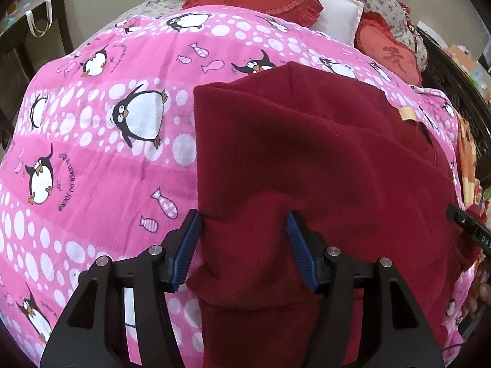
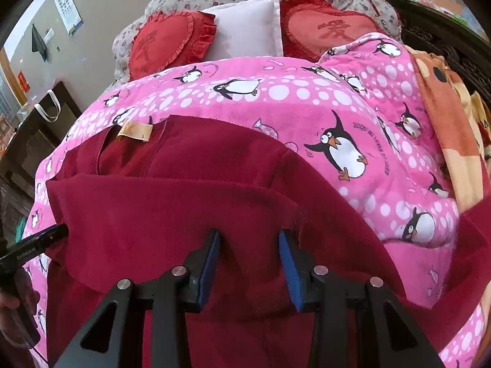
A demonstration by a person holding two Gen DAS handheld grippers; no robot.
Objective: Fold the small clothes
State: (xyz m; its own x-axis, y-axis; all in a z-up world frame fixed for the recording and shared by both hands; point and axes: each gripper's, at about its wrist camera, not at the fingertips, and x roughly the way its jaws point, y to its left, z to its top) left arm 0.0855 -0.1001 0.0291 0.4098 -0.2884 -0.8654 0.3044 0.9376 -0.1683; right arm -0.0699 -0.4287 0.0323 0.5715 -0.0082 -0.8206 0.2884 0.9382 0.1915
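Note:
A dark red fleece garment (image 1: pixel 322 159) lies partly folded on a pink penguin-print blanket (image 1: pixel 107 159). A tan neck label (image 1: pixel 407 113) shows at its far right edge. My left gripper (image 1: pixel 244 224) is open, its blue pads astride the garment's near left edge. In the right wrist view the same garment (image 2: pixel 172 208) lies with a folded layer on top and its label (image 2: pixel 135 131) at the far left. My right gripper (image 2: pixel 249 239) is open over the garment's near part. Each gripper's black tip shows at the edge of the other's view.
Two red heart cushions (image 2: pixel 165 43) and a white pillow (image 2: pixel 248 27) lie at the head of the bed against a floral cover. An orange blanket (image 2: pixel 442 116) lies at the right. A dark bedside cabinet (image 1: pixel 27 49) with a white-handled bag stands on the left.

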